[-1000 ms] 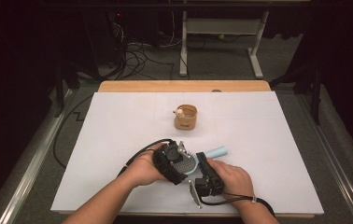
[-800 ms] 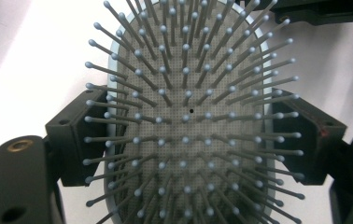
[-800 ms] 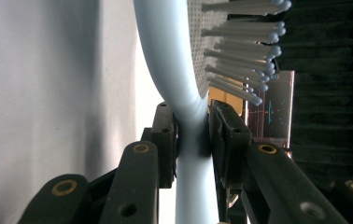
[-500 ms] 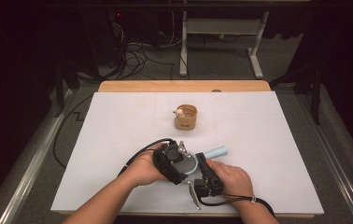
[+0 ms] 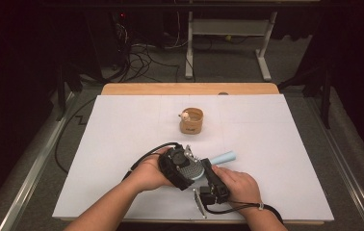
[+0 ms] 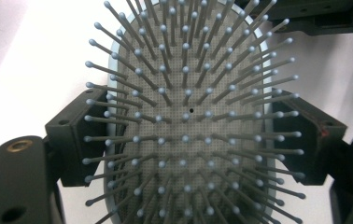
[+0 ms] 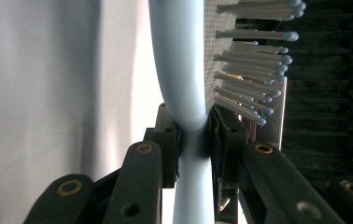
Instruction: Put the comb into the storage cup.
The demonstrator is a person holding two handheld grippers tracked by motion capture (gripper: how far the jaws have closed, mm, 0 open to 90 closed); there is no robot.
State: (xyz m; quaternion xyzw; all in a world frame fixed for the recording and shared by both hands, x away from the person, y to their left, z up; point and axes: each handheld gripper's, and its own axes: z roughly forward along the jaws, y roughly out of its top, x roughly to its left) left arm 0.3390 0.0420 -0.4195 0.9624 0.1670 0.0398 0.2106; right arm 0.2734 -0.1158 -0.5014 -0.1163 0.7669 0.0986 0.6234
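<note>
1. Your left gripper (image 5: 182, 166) has the light blue hairbrush (image 6: 188, 116) clamped across its head, bristles facing its camera.
2. Your right gripper (image 7: 194, 140) has just been closing and now pinches the brush's neck.
3. The brush sits just above the white table (image 5: 122, 139), near your edge, well apart from the small brown cup (image 5: 191, 120).

Your left gripper (image 5: 182, 168) and right gripper (image 5: 214, 180) meet on the pale blue hairbrush (image 5: 221, 158) near the table (image 5: 122, 125) front edge; a small tan cup (image 5: 191, 121) stands farther back.
</note>
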